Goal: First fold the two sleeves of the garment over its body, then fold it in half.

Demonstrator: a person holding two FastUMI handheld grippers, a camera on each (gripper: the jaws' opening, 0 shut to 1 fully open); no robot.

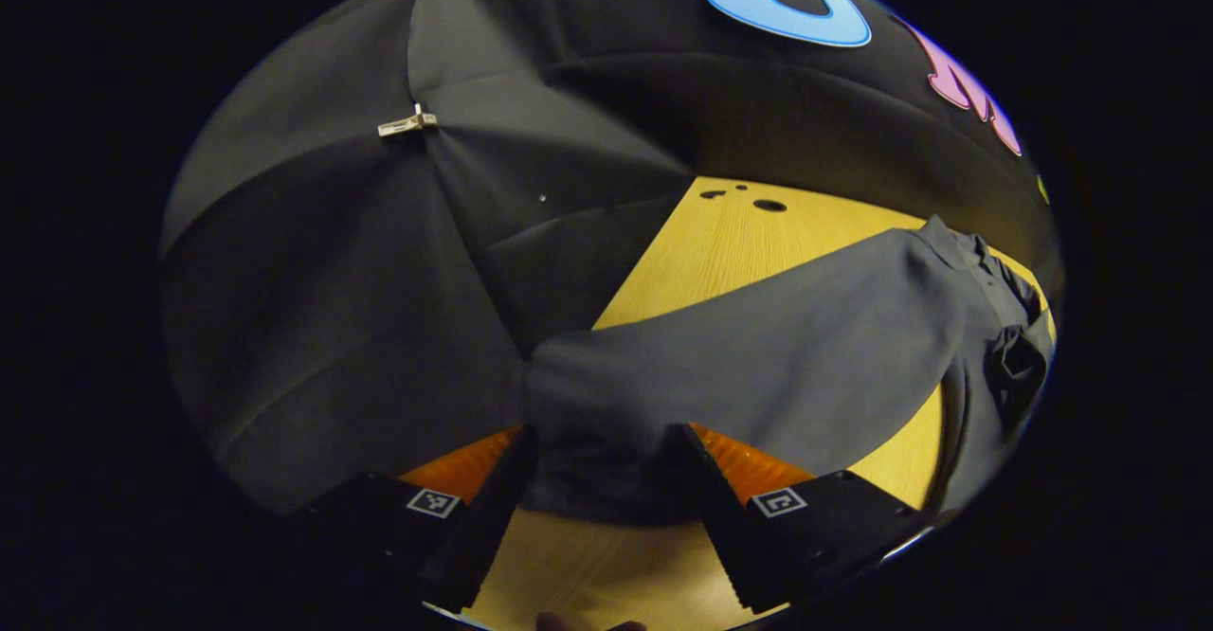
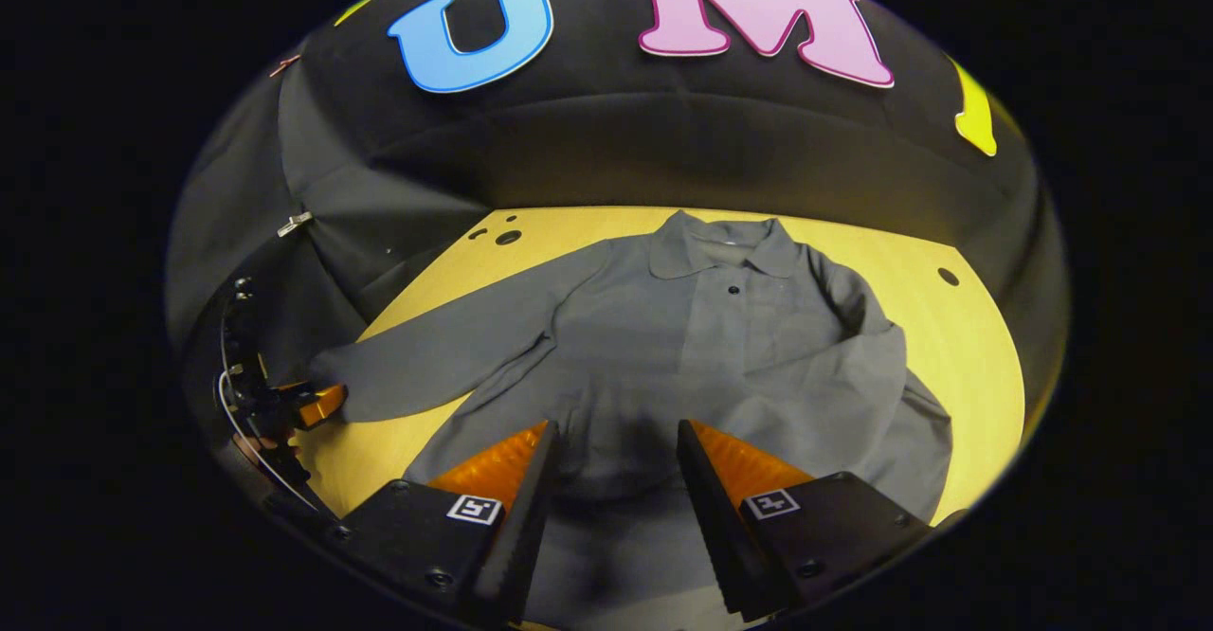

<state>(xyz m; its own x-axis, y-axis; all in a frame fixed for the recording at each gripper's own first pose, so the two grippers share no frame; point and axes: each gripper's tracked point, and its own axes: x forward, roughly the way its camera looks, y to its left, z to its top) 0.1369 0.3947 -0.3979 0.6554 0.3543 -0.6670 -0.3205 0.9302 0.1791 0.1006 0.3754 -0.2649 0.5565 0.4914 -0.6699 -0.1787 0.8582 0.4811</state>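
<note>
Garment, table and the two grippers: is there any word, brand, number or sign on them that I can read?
Garment: none; plain grey cloth with a dark button.
Table: none; bare wood with dark holes.
Left gripper and right gripper: no words; each finger base bears a small square black-and-white marker, a coded pattern and not letters.

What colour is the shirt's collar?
Plain grey, same as the shirt; the collar shows best in the right gripper view.
</note>
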